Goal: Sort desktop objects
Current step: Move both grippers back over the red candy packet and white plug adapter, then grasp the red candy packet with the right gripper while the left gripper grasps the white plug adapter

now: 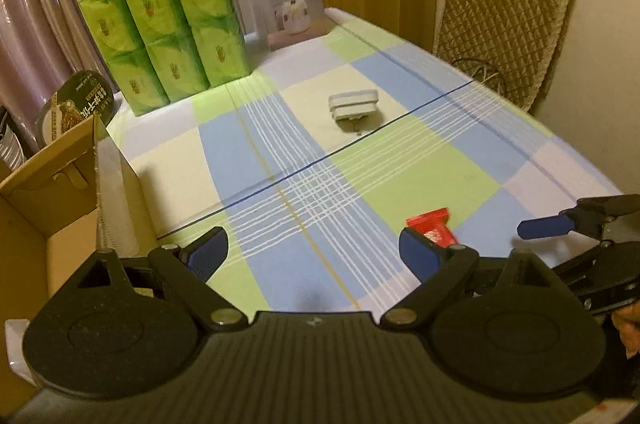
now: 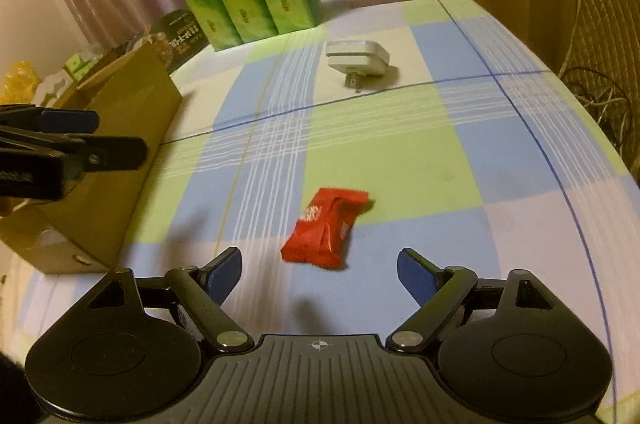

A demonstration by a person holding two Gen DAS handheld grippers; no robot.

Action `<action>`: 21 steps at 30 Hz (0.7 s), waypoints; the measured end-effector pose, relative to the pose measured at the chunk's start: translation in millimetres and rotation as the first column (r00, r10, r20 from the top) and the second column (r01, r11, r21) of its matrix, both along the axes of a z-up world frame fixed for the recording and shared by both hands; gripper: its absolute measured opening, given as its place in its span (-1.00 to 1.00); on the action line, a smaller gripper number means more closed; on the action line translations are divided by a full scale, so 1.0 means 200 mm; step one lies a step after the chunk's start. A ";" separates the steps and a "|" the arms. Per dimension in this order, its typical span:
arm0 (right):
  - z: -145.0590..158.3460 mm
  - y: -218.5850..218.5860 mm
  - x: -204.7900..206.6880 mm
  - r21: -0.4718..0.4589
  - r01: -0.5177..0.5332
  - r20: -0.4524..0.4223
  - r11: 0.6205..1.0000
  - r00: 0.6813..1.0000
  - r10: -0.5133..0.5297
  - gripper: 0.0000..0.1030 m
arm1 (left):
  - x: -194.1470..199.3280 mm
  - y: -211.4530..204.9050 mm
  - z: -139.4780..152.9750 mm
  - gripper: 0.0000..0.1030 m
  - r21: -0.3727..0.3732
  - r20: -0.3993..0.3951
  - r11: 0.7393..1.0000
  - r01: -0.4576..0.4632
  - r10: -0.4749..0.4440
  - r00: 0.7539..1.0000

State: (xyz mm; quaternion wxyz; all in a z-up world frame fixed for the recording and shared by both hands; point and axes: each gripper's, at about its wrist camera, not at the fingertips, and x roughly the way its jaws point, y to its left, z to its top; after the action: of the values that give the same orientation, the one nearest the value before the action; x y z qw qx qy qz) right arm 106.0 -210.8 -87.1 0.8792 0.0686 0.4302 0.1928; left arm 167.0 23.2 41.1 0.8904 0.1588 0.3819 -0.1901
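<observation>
Both the right gripper (image 2: 319,274) and left gripper (image 1: 313,252) hold jaws wide and empty, the right probably lining up the red snack packet (image 2: 325,229) at 12 o'clock on the table (image 2: 400,152), the white plug adapter (image 2: 357,59) farther beyond.

Black ribbed tongs (image 2: 319,266) with 2 blue pads (image 2: 416,276) and silver screws.
</observation>
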 end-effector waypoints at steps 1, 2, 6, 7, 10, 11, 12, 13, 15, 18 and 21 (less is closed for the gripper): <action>-0.02 0.02 0.01 -0.007 0.006 0.001 1.000 1.000 -0.006 0.43 | 0.02 -0.01 -0.03 0.75 0.010 -0.001 1.000 -0.003 0.003 1.000; -0.03 0.03 0.03 -0.012 0.014 0.002 1.000 1.000 -0.014 0.38 | 0.04 -0.01 -0.05 0.75 0.017 -0.002 1.000 -0.007 0.007 1.000; -0.07 0.10 0.06 -0.040 0.029 0.027 0.999 0.999 -0.028 0.22 | 0.09 -0.01 -0.12 0.75 0.023 -0.008 0.999 -0.029 0.029 1.000; -0.08 0.12 0.07 -0.047 0.026 0.035 0.999 0.999 -0.024 0.14 | 0.10 -0.01 -0.13 0.75 0.020 -0.009 0.999 -0.032 0.032 0.999; -0.12 0.18 0.08 -0.088 0.015 0.050 0.996 0.999 -0.011 0.02 | 0.12 0.01 -0.14 0.75 -0.004 -0.010 0.999 -0.040 0.040 0.999; -0.13 0.19 0.09 -0.101 0.015 0.052 0.995 0.999 -0.010 -0.01 | 0.12 0.02 -0.14 0.75 -0.012 -0.012 0.999 -0.043 0.043 0.999; -0.15 0.21 0.09 -0.114 0.015 0.054 0.993 0.999 -0.009 -0.03 | 0.13 0.02 -0.15 0.75 -0.018 -0.015 0.999 -0.049 0.048 0.999; -0.16 0.22 0.09 -0.129 0.016 0.060 0.992 0.998 -0.008 -0.04 | 0.13 0.03 -0.16 0.75 -0.025 -0.019 0.998 -0.055 0.054 0.998; -0.17 0.24 0.09 -0.158 0.014 0.081 0.987 0.997 -0.001 -0.06 | 0.13 0.03 -0.17 0.75 -0.033 -0.026 0.998 -0.054 0.054 0.998; -0.18 0.25 0.09 -0.186 0.012 0.099 0.982 0.995 0.006 -0.06 | 0.12 0.02 -0.18 0.75 -0.030 -0.024 0.999 -0.044 0.043 0.999; -0.19 0.25 0.10 -0.183 0.019 0.102 0.983 0.995 0.000 -0.06 | 0.13 0.02 -0.19 0.75 -0.039 -0.028 0.998 -0.046 0.045 0.999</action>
State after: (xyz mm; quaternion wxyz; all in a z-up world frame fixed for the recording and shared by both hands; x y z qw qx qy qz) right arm 126.0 -161.2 -124.4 0.9035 -0.0207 0.4005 0.1514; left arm 193.3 27.0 2.6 0.8921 0.1300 0.3938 -0.1795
